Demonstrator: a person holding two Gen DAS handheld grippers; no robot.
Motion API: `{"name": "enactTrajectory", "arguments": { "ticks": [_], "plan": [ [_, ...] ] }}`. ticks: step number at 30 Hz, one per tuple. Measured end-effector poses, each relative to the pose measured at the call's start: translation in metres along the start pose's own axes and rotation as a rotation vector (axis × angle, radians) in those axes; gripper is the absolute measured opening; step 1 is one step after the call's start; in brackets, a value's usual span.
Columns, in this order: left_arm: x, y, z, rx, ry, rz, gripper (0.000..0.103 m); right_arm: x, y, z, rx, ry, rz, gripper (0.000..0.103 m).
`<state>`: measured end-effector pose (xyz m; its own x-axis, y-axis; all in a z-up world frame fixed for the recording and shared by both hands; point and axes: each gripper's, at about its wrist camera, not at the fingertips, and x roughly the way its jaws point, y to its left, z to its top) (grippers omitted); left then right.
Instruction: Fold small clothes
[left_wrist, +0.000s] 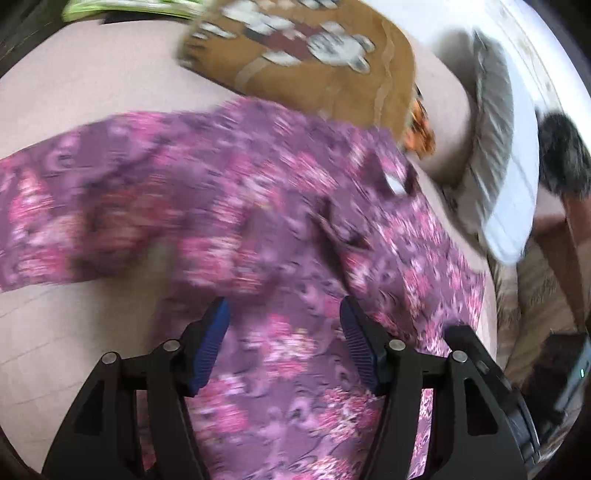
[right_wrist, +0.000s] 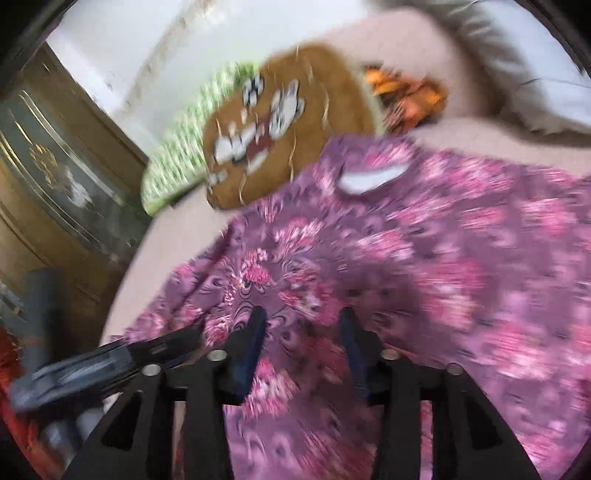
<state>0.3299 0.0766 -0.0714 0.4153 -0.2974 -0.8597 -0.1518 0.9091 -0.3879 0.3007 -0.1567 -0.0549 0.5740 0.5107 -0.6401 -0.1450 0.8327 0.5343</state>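
A small purple garment with a pink flower print (left_wrist: 258, 206) lies spread on a pale pink bed; it also fills the right wrist view (right_wrist: 424, 258), its neck opening with a white label (right_wrist: 373, 179) toward the far side. My left gripper (left_wrist: 282, 314) is open just above the garment's near part, nothing between its blue pads. My right gripper (right_wrist: 303, 319) is open above the garment's near left part, also empty. Both views are motion-blurred.
A brown folded cloth with white figures (left_wrist: 314, 55) lies beyond the garment, with a green-white cloth (right_wrist: 177, 147) and an orange cloth (right_wrist: 406, 92) beside it. A pillow (left_wrist: 495, 147) lies at the bed's side. A wooden cabinet (right_wrist: 55, 177) stands left.
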Motion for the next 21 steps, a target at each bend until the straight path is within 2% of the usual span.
{"name": "enactTrajectory", "arguments": {
  "ticks": [4,7,9,11,12,13,16,21],
  "plan": [
    [0.038,-0.028,0.006,0.004,0.079,-0.025,0.062,-0.040,-0.061,-0.015,0.101,-0.009,-0.071,0.060],
    [0.060,-0.041,0.012,-0.021,0.118,-0.044,0.062,-0.056,-0.101,-0.027,0.194,-0.014,-0.077,0.060],
    [0.068,-0.048,0.018,-0.019,0.103,-0.020,0.067,-0.060,-0.120,-0.030,0.257,-0.022,-0.065,0.060],
    [0.067,-0.056,0.024,0.001,0.070,-0.014,0.064,-0.058,-0.139,-0.030,0.335,-0.025,-0.045,0.060],
    [0.068,-0.060,0.027,0.019,0.060,-0.004,0.030,-0.056,-0.147,-0.029,0.371,-0.024,-0.027,0.060],
    [0.069,-0.066,0.030,0.057,0.050,0.026,0.005,-0.054,-0.153,-0.029,0.392,-0.023,-0.020,0.060],
    [0.063,-0.073,0.035,0.107,0.031,0.086,0.005,-0.047,-0.166,-0.030,0.463,-0.025,0.008,0.060],
    [0.026,-0.059,0.036,0.079,-0.070,0.081,0.005,-0.046,-0.183,-0.034,0.580,-0.049,0.070,0.059]
  ]
}}
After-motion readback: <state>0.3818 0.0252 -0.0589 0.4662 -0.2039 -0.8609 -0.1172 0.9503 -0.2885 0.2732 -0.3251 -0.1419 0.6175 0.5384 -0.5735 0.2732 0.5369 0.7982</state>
